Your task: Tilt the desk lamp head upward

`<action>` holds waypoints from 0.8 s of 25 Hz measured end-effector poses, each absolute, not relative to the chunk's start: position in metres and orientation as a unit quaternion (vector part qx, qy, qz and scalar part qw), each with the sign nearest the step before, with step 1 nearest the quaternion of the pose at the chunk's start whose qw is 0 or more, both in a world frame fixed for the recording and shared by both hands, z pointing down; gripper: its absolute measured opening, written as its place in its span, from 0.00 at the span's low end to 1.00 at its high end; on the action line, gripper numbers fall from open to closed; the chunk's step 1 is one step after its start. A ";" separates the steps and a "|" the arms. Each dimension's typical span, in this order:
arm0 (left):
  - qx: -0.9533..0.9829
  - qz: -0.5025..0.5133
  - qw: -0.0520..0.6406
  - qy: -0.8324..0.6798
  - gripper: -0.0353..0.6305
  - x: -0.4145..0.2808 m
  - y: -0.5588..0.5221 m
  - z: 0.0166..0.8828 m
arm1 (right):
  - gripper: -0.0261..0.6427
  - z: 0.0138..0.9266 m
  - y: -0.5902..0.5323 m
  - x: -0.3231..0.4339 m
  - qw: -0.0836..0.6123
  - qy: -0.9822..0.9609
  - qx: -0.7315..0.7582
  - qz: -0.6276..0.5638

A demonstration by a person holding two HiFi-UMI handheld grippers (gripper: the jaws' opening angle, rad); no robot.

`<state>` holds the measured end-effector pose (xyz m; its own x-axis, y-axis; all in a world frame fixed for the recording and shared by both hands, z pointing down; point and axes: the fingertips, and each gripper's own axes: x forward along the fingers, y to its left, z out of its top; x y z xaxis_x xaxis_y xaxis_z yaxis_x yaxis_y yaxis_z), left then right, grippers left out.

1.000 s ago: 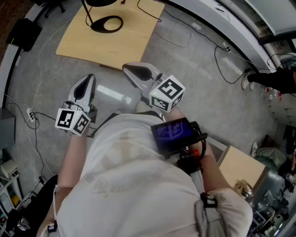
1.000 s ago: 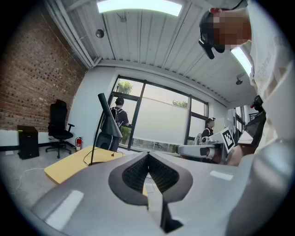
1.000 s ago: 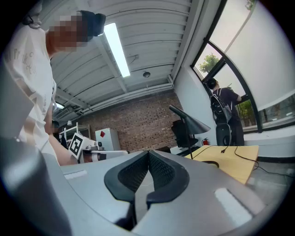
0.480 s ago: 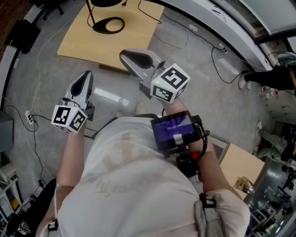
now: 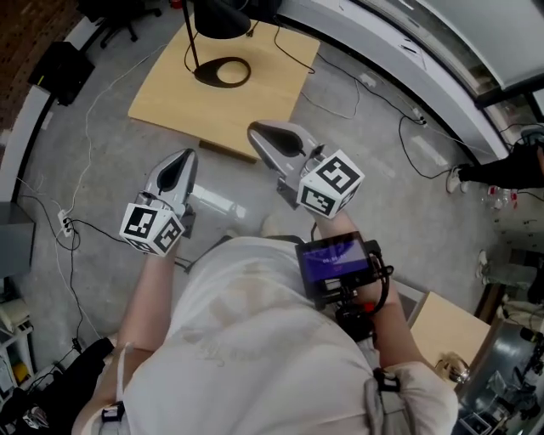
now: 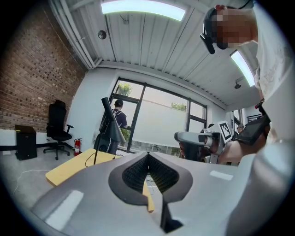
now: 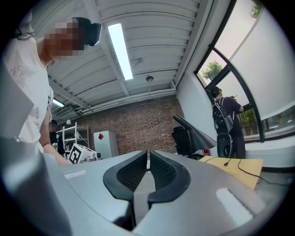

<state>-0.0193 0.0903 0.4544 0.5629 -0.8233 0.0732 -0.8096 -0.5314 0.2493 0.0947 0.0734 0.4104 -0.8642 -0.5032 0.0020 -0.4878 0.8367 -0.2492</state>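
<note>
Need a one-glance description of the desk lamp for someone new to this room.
Find the pale wooden tabletop at the top of the head view. Near its far edge stands the desk lamp: a thin black stem rising from a flat, hollow ring base to a black cone head. Nothing else stands upright on that wood.

Brick wall [image 6: 32,83], grey floor [image 5: 374,195]
</note>
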 end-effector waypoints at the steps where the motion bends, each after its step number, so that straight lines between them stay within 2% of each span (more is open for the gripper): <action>1: 0.875 -0.026 0.131 -0.465 0.06 -0.019 0.091 0.457 | 0.09 0.414 0.074 0.096 0.031 0.957 -0.261 -0.126; 20: 0.878 -0.033 0.175 -0.445 0.06 -0.050 0.113 0.478 | 0.08 0.457 0.099 0.067 -0.006 0.940 -0.296 -0.167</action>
<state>-0.0502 0.1131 0.4780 0.6020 -0.7925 0.0981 -0.7697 -0.5431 0.3356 0.0670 0.0991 0.4574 -0.8245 -0.5552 0.1096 -0.5589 0.7687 -0.3108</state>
